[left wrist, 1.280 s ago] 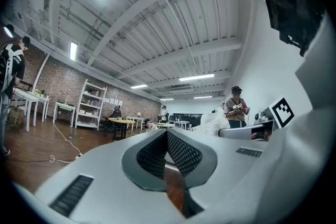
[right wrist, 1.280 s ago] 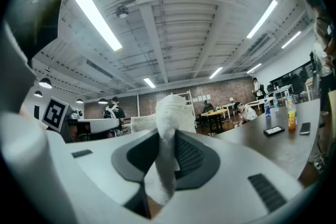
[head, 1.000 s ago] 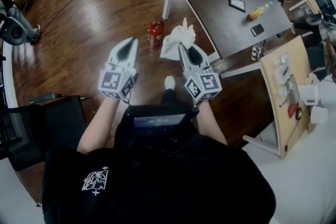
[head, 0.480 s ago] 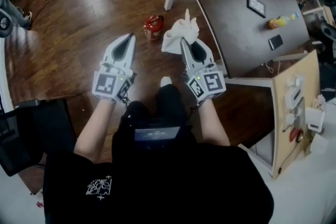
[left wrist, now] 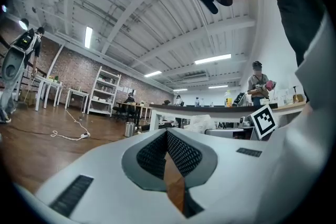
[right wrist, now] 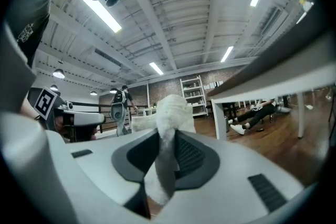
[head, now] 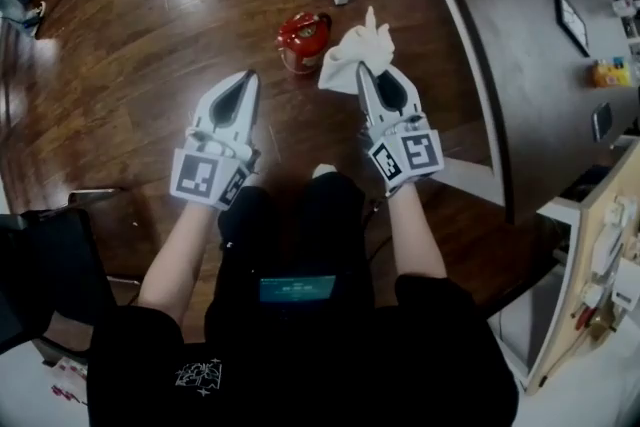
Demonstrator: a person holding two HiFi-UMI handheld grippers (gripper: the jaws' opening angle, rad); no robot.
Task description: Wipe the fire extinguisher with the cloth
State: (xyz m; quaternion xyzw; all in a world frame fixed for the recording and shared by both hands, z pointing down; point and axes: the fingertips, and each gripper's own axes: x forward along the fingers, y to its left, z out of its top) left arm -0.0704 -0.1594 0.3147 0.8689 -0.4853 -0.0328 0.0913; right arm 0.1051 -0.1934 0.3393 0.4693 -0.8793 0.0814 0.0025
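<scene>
Approach step: you hold the crumpled white cloth (head: 356, 53) near the small red fire extinguisher (head: 301, 41); wiping has not yet begun.
Your right gripper (head: 362, 73) pinches the one cloth. Your left gripper (head: 249, 77) is pressed together, empty. The one fire extinguisher stands on the dark wooden floor (head: 150, 35), just left of the cloth. Next, I judge, lower the cloth against its red body.
</scene>
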